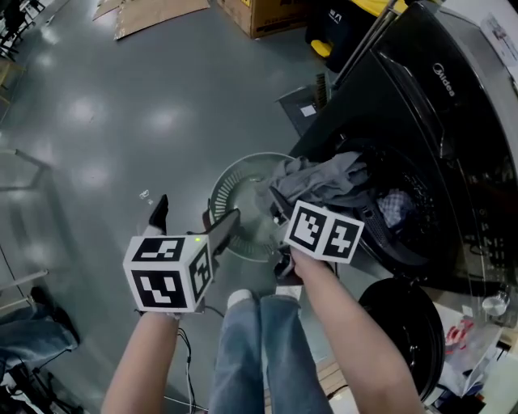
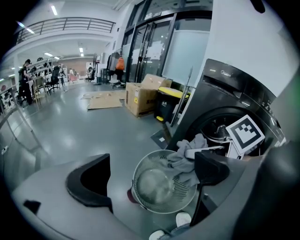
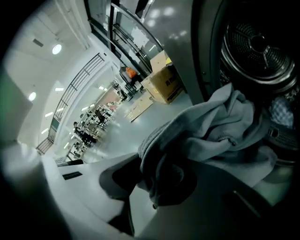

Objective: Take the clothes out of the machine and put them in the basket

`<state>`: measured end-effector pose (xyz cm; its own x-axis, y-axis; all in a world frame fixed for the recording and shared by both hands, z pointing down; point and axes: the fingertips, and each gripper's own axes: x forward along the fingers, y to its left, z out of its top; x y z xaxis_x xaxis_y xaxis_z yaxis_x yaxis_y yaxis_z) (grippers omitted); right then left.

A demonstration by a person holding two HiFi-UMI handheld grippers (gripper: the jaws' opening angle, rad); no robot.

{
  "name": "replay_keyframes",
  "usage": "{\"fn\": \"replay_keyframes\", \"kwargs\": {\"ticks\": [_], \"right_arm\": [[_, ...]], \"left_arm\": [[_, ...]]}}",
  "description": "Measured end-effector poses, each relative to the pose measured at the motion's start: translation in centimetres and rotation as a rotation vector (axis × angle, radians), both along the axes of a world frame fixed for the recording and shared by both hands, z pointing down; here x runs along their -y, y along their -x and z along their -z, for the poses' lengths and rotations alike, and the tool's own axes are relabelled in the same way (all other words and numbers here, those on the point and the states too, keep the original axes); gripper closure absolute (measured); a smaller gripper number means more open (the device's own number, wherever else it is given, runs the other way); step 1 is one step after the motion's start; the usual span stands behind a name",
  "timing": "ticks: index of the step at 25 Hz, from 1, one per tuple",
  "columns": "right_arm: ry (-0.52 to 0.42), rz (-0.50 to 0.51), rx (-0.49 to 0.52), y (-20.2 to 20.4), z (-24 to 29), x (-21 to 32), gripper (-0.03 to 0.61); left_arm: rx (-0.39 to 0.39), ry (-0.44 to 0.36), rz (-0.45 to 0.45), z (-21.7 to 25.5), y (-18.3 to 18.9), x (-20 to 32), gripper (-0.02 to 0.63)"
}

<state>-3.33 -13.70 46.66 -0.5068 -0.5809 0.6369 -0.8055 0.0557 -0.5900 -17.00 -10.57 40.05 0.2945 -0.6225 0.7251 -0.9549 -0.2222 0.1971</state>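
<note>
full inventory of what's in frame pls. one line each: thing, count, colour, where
grey fabric garment: 1, grey, trailing from the machine's opening over the basket rim
round perforated basket: 1, pale grey, on the floor before the machine
front-loading washing machine: 1, dark grey, right, door open
checked cloth: 1, blue-white, inside the drum
cardboard box: 1, brown, far floor
flattened cardboard sheets: 2, brown, far floor
yellow-lidded bin: 1, black, beside the box
left gripper: 1, black jaws, open, empty, by the basket
right gripper: 1, black jaws, shut on the garment
</note>
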Motion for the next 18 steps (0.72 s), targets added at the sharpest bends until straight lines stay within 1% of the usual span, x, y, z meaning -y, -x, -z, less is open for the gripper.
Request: {"fn": "replay_keyframes", "kwargs": {"ticks": [3,4,5,6,7,8,9,10,12,13,16,18], "right_arm": [[0.047,-0.014,0.128,1.2,-0.7,-0.7,0.495],[0.061,-0.010,0.142,1.4,-1.2,-0.9,0.491],[0.071,0.004,0.128,1.5,-1.9,-1.1,0.481],[0.077,0.029,0.091,1.4,-2.7,-1.3,0.462],[0.081,0.063,0.048,1.5,-3.6,-1.6,0.422],[0.087,0.096,0.008,1.6,-4.4,-1.9,0.328],[0.096,0.120,-0.027,1.5,-5.3,-2.1,0.203],[0.107,0.131,-0.065,1.2,-6.3,-2.5,0.143],[0.131,0.125,-0.148,-0.2,-7.9,-3.1,0.115],[0.141,0.114,-0.177,-1.0,-8.4,-3.3,0.115],[0.160,0.085,-0.198,-2.8,-9.3,-3.7,0.115],[0.160,0.094,-0.218,-3.8,-9.6,-3.8,0.115]], "left_arm": [[0.002,0.013,0.017,-0.6,0.7,-0.5,0.049],[0.000,0.019,0.022,-0.8,0.9,-0.6,0.049],[-0.002,0.024,0.025,-1.1,1.0,-0.8,0.049],[-0.003,0.028,0.024,-1.4,1.0,-0.9,0.049],[-0.003,0.031,0.021,-1.6,1.0,-1.0,0.049],[0.000,0.032,0.017,-1.9,1.0,-1.1,0.049],[0.003,0.034,0.015,-2.1,1.0,-1.2,0.049],[0.006,0.037,0.014,-2.4,1.0,-1.3,0.049],[0.009,0.046,0.016,-2.9,1.0,-1.5,0.049],[0.009,0.052,0.018,-3.1,1.0,-1.5,0.049],[0.009,0.062,0.018,-3.6,0.8,-1.5,0.049],[0.011,0.067,0.015,-3.9,0.5,-1.5,0.049]]}}
